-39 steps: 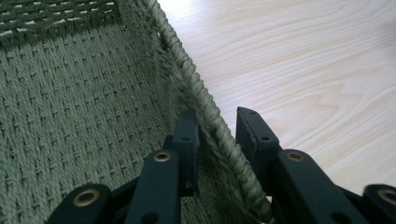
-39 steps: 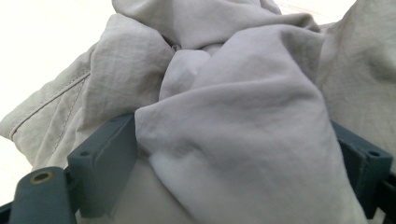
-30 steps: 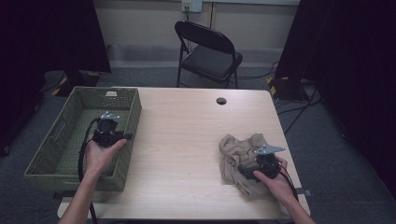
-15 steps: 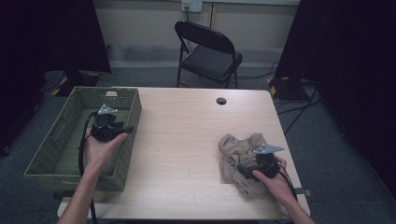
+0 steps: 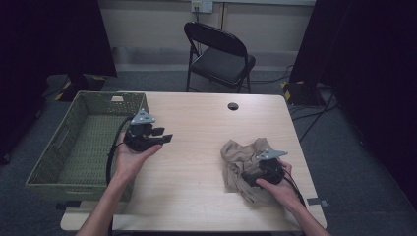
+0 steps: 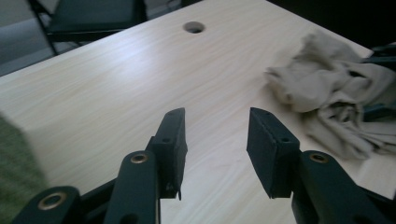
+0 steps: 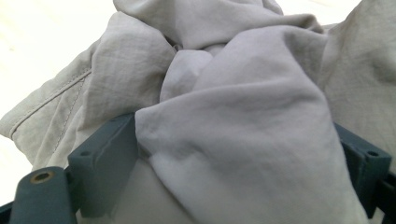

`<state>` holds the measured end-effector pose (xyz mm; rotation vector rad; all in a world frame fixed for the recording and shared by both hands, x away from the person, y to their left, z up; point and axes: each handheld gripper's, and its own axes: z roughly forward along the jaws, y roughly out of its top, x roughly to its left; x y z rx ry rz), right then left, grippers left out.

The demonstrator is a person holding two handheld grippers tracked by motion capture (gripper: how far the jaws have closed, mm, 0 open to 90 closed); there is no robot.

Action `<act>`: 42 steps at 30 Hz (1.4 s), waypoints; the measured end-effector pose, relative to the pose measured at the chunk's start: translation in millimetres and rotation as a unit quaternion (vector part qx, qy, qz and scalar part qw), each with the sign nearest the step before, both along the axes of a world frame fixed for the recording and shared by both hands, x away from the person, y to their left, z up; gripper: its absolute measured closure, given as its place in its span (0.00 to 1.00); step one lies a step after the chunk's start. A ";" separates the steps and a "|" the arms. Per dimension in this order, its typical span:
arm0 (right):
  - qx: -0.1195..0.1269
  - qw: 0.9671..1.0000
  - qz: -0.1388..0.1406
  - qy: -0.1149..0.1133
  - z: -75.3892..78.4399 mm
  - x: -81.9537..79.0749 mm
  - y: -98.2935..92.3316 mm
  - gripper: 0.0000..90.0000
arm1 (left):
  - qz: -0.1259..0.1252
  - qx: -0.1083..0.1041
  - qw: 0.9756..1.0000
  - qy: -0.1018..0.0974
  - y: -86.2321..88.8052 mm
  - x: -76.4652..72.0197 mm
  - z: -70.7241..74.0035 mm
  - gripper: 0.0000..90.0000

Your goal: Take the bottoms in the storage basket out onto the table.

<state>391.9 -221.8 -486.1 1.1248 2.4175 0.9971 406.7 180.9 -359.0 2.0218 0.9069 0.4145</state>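
Observation:
A crumpled beige cloth (image 5: pixel 236 151) lies on the right part of the wooden table (image 5: pixel 196 123). My right gripper (image 5: pixel 248 176) is pushed into its near side. In the right gripper view a thick fold of the cloth (image 7: pixel 233 93) fills the gap of the right gripper (image 7: pixel 233 127) and bears on both pads. My left gripper (image 5: pixel 164 136) hovers over the table's left part beside the basket and points right toward the cloth (image 6: pixel 322 79). The left gripper (image 6: pixel 215 135) is open with nothing between its jaws, which have just been closing a little.
A green woven basket (image 5: pixel 49 157) stands at the table's left edge, and its blurred side (image 6: pixel 14 163) is close to the left gripper. A round cable hole (image 5: pixel 233 106) is in the table's far middle. A black folding chair (image 5: pixel 221 54) stands behind the table.
My left gripper has risen out of the basket and moved right over the table, turning toward the cloth. The right gripper has stayed in the cloth.

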 end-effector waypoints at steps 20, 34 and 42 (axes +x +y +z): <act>0.035 0.990 0.133 -0.028 24.3 -3.2 106.1 0.25 | -0.046 -0.034 0.996 0.073 -20.8 0.5 -68.3 0.60; 0.046 0.997 0.057 -0.024 30.2 -7.0 37.0 0.44 | -0.075 0.019 0.992 0.103 -45.7 -0.3 -105.7 0.71; 0.087 0.989 0.105 -0.048 50.4 -23.1 59.7 0.73 | -0.068 0.029 0.991 0.112 -49.0 -0.3 -119.0 0.70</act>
